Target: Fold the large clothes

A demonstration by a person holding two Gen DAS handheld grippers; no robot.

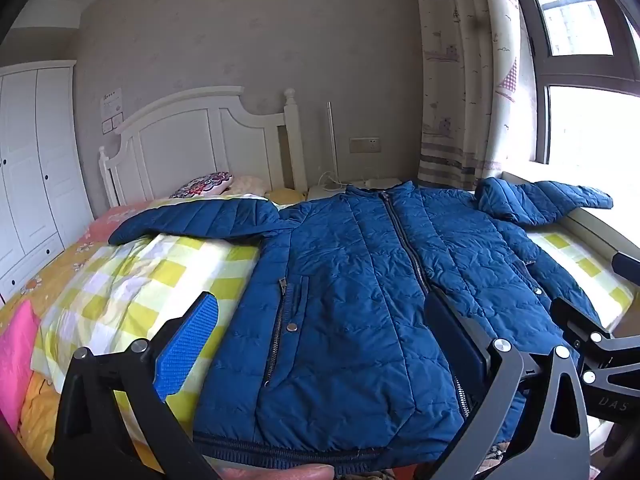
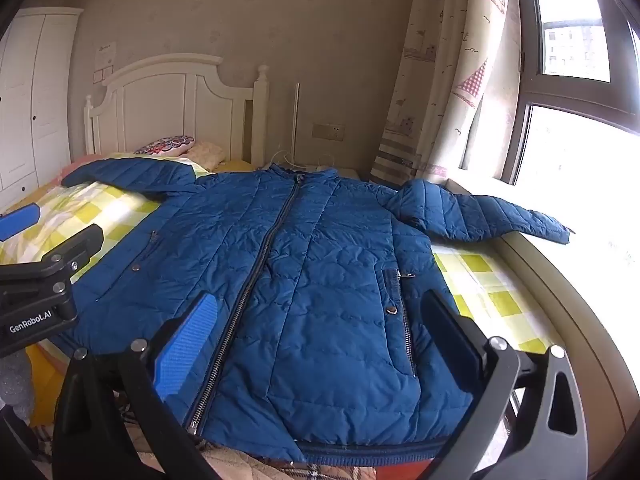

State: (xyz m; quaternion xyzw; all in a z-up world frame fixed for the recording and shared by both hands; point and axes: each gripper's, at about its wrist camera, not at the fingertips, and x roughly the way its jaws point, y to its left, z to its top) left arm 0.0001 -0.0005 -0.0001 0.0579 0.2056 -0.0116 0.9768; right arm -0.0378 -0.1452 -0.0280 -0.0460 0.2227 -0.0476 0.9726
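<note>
A blue quilted jacket (image 1: pixel 352 280) lies flat, front up and zipped, on the bed, sleeves spread out to both sides. It also shows in the right wrist view (image 2: pixel 312 280). My left gripper (image 1: pixel 320 344) is open above the jacket's left half near the hem. My right gripper (image 2: pixel 320 340) is open above the jacket's right half near the hem. Neither holds anything. The right sleeve (image 2: pixel 480 216) rests on the window ledge. The left sleeve (image 1: pixel 200 220) lies across the checked quilt.
A yellow-and-white checked quilt (image 1: pixel 140 280) covers the bed. A white headboard (image 1: pixel 200 140) and pillows (image 1: pixel 204 184) are at the far end. A white wardrobe (image 1: pixel 32 160) stands left. Curtain (image 2: pixel 440 80) and window (image 2: pixel 580 140) are right.
</note>
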